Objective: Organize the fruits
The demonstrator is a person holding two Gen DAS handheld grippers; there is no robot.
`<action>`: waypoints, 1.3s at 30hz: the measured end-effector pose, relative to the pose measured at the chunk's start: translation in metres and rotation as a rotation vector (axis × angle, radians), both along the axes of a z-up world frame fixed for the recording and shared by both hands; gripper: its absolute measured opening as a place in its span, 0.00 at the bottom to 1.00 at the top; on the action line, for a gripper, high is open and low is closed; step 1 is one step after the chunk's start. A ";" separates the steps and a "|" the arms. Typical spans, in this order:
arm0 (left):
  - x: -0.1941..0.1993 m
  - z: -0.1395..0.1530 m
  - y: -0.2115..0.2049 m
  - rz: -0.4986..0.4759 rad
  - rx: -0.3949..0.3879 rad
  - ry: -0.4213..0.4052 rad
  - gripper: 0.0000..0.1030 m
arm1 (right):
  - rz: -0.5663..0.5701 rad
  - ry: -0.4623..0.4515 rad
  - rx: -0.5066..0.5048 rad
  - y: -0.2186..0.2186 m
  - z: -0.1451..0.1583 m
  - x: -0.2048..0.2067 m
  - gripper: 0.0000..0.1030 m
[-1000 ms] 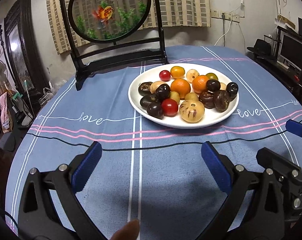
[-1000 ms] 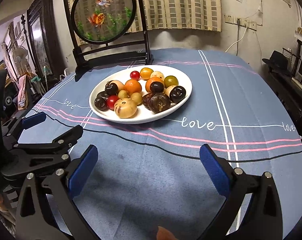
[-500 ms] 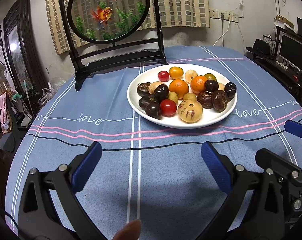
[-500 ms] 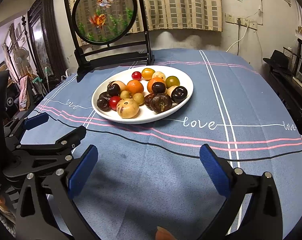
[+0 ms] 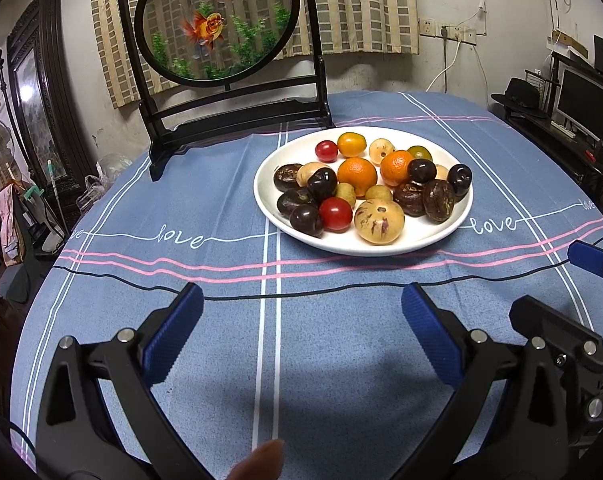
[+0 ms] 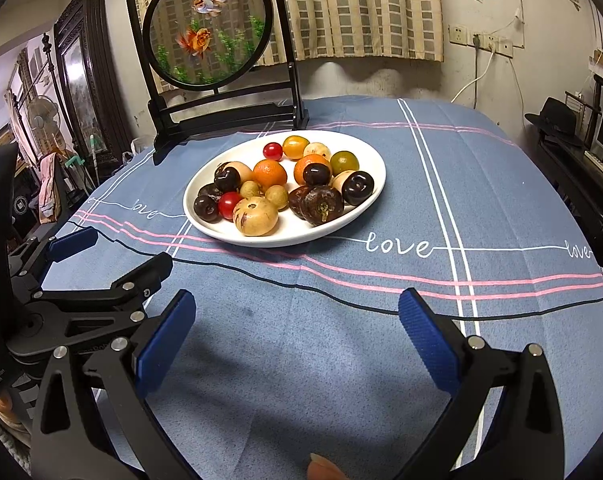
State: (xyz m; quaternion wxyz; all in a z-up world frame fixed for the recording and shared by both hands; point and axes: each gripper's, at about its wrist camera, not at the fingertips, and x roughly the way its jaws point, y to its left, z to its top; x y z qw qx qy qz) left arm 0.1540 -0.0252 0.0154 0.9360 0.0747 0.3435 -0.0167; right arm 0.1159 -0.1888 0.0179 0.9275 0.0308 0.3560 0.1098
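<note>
A white plate (image 5: 265,196) (image 6: 373,160) sits on the blue tablecloth, piled with several fruits: two oranges (image 5: 356,171), red cherry tomatoes (image 5: 335,214), dark plums (image 6: 357,187), brown passion fruits (image 6: 321,205) and a large yellow striped melon-like fruit (image 5: 378,222) (image 6: 256,216). My left gripper (image 5: 301,312) is open and empty, well short of the plate. My right gripper (image 6: 295,312) is open and empty, also short of the plate. The left gripper also shows at the left of the right wrist view (image 6: 113,256).
A round goldfish screen on a black stand (image 5: 217,24) (image 6: 207,28) stands behind the plate. The round table carries a blue cloth with pink stripes (image 5: 161,264). A dark cabinet (image 5: 41,92) is at left, a monitor and shelves (image 5: 585,104) at right.
Both grippers have drifted slightly; the plate sits a little further left in the left view and further right in the right view. Both stay open.
</note>
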 end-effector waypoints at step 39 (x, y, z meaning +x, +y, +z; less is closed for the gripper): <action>0.000 -0.003 0.002 -0.001 -0.014 0.020 0.98 | -0.005 0.013 0.011 0.001 -0.002 -0.001 0.99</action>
